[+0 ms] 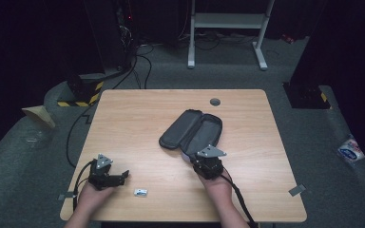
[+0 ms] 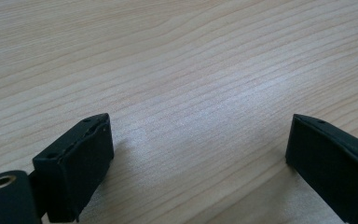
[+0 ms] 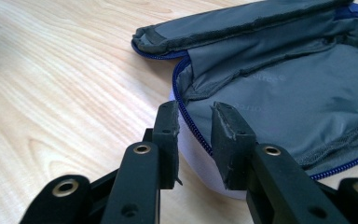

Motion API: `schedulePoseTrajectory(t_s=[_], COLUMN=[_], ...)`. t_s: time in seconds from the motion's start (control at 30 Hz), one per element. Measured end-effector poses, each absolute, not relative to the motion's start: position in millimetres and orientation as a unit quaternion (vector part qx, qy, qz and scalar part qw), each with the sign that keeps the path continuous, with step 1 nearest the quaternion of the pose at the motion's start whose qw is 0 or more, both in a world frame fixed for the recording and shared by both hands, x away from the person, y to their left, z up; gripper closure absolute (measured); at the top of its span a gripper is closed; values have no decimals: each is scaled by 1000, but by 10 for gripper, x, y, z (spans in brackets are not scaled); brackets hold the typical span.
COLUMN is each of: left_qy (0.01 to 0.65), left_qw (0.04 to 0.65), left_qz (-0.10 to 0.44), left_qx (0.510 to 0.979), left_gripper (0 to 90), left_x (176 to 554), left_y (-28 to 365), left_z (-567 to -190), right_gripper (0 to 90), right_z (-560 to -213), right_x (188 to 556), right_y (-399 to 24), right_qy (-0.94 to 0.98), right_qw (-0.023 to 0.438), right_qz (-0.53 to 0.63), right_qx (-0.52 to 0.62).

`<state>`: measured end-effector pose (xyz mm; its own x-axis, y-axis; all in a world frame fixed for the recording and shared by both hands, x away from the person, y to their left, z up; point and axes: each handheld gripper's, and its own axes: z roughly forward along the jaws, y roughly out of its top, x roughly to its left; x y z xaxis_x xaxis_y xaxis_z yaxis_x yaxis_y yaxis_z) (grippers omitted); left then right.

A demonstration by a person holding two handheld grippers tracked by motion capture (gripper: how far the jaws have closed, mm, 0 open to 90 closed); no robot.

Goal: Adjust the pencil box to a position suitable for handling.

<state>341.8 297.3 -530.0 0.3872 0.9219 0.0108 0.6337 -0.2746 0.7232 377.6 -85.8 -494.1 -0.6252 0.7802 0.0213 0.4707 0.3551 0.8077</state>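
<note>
High view: open grey case (image 1: 192, 129) lay mid-table (image 1: 138, 118); my right gripper (image 1: 208, 164) sat at its near end, my left gripper (image 1: 108, 176) near the front left, a small packet (image 1: 140, 192) just beside it.

Left gripper view: jaws stood wide apart over bare table, nothing between.

Right gripper view: jaws nearly together, straddling the case's zipper rim (image 3: 192, 126); contact could not be told.

High cam overhead, whole table (image 1: 123, 123); gripper cams low, close (right shares case (image 3: 279, 84)).
</note>
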Motion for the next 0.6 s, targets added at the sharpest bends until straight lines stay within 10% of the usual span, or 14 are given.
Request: schedulePoseTrajectory(t_s=[0.6], left_qy=[508], left_qw=[325], left_qz=[222], left_qx=[767], left_gripper=[77], left_x=[3418], left_y=[2973], left_z=[-5300], right_gripper=[648], right_z=[-4888], right_x=[3491], right_y=[-629], right_qy=[801], right_qw=[170], right_qz=[449], right_qx=[358])
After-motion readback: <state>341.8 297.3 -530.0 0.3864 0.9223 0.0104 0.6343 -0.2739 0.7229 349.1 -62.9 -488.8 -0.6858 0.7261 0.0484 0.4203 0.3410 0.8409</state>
